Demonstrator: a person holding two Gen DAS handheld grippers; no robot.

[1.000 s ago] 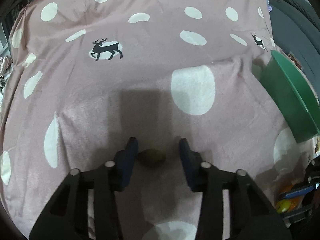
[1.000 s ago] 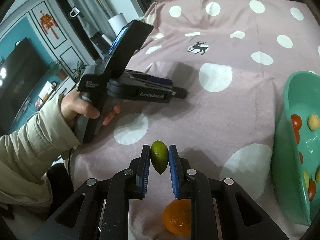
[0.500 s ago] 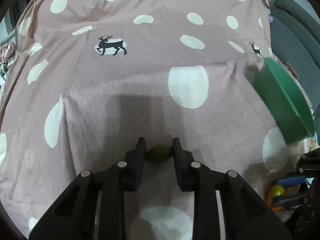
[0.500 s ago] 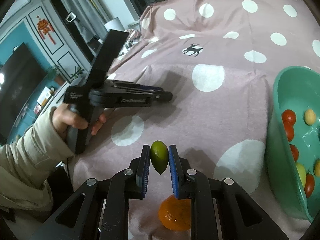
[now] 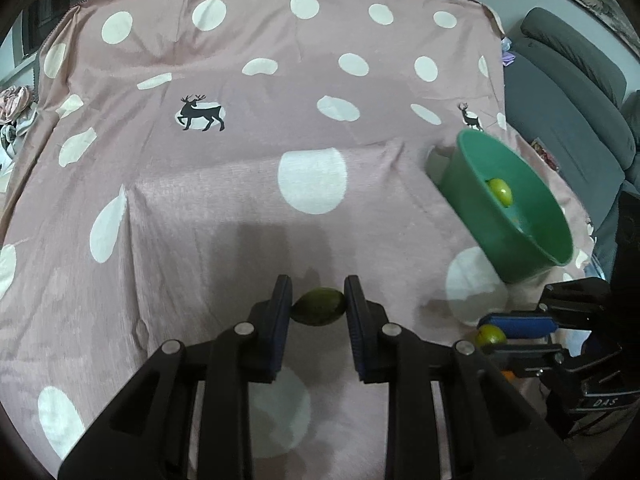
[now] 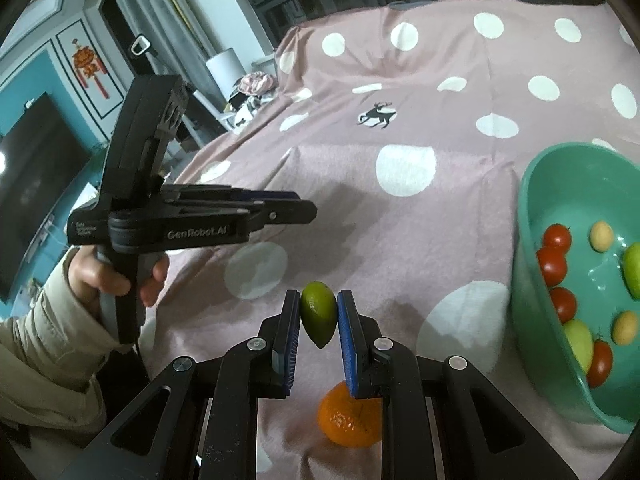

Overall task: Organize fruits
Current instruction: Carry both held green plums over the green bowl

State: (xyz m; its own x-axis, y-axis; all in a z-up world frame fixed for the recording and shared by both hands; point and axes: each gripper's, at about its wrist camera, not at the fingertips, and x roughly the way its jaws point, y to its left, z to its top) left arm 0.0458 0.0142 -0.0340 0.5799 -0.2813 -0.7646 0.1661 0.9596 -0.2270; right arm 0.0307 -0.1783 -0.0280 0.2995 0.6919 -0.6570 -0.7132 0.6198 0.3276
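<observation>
— Two claws, both busy? What lay around them?
— A pink spotted cloth (image 5: 224, 208) below; a green bowl (image 6: 532, 264) of fruit right of the right claw (image 6: 319, 316).
— And the grips?
— Left claw (image 5: 319, 309) pinched a dark green fruit (image 5: 319, 307); right one clamped a lime (image 6: 318, 312), an orange (image 6: 348, 420) lying beneath it.

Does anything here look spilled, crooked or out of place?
Only the orange stands out: it lies alone on the spotted cloth, outside the green bowl holding the other fruit. The cloth is a bit wrinkled. Nothing looks spilled or damaged.
</observation>
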